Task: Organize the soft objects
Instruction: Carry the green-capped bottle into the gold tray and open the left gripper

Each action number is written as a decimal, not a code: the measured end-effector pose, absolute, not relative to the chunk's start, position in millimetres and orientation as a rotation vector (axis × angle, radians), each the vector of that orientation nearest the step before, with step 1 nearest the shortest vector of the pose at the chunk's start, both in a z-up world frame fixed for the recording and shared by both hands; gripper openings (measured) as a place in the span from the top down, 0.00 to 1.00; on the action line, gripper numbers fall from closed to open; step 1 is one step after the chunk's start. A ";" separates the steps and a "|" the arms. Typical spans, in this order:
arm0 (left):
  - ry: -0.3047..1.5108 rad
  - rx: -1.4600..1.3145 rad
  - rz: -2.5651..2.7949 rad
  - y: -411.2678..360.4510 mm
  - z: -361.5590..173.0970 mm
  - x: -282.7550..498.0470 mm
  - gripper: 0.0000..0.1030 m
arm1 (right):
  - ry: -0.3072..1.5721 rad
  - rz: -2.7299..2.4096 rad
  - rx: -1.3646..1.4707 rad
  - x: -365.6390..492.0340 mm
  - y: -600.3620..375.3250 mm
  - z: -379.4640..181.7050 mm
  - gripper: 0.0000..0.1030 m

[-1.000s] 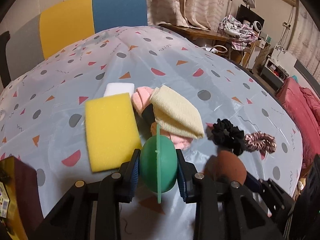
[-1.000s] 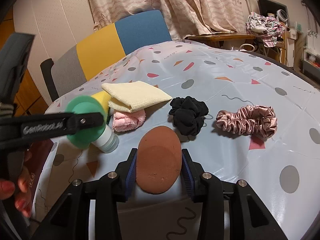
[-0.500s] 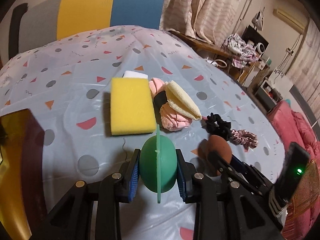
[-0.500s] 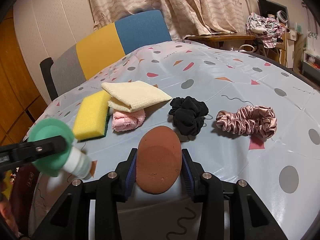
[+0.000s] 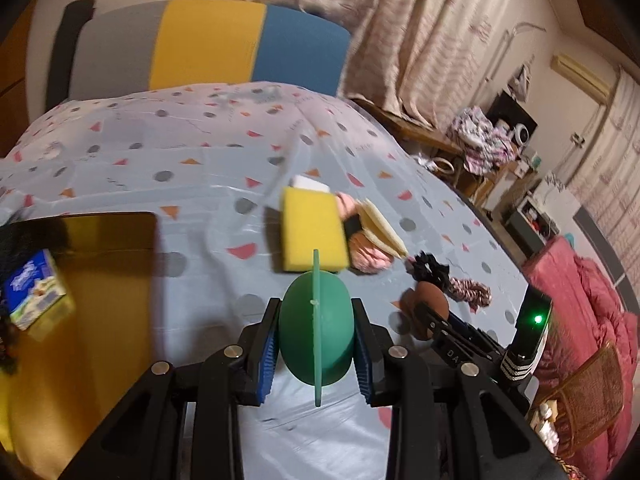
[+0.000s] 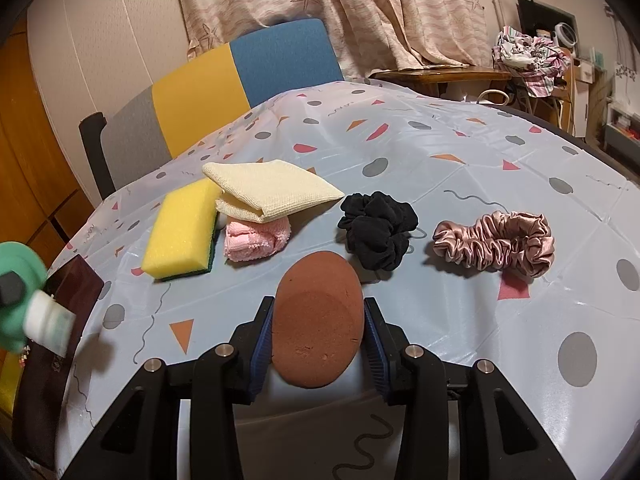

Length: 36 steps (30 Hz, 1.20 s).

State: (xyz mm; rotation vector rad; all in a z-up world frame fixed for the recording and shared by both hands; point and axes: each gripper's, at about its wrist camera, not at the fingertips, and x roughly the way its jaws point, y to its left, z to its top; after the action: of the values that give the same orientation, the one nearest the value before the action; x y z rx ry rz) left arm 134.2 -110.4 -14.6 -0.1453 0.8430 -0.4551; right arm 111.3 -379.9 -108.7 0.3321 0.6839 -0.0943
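The left tongs [image 5: 317, 346] clamp a green sponge [image 5: 316, 340] at lower centre of the frame, above the tabletop [image 5: 208, 184]. The right tongs [image 6: 319, 346] pinch a brown sponge [image 6: 319, 330], with the yellow sponge [image 6: 180, 236] up and left of it.

This was a lived-in home, likely a bedroom: long patterned curtains [image 6: 360, 12] hung behind a grey, yellow and blue chair [image 6: 224, 92], a heap of laundry [image 6: 528, 56] sat on a wooden side table [image 6: 440, 76], a red quilt [image 5: 580, 304] lay to the right, and a wall air conditioner [image 5: 580, 76] was mounted high.
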 end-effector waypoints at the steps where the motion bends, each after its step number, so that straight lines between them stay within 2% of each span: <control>1: 0.839 -0.153 -0.448 -104.3 -12.7 134.5 0.69 | 0.684 -0.095 0.331 111.9 -379.5 -108.7 0.59; 7: 0.812 -0.182 -0.370 -57.7 -1.3 147.2 0.69 | 0.687 -0.100 0.323 112.0 -378.3 -108.3 0.59; 18: 0.880 -0.224 -0.177 21.7 -25.8 206.3 0.69 | 0.693 -0.114 0.304 112.5 -375.4 -107.6 0.59; 28: 0.916 -0.150 -0.087 41.9 -53.0 241.3 0.68 | 0.702 -0.124 0.284 114.1 -372.5 -107.8 0.58; 33: 0.872 -0.079 -0.071 37.9 -45.1 237.5 0.57 | 0.710 -0.122 0.276 115.5 -371.0 -108.5 0.58; 36: 0.856 -0.094 -0.061 41.1 -38.4 229.9 0.56 | 0.713 -0.124 0.270 115.5 -370.2 -108.6 0.58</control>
State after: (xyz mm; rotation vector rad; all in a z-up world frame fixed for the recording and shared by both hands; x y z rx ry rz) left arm 229.9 41.1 -38.4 -0.0935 0.8559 -0.0612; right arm 115.5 -370.2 -108.6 0.2698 0.7125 -0.1239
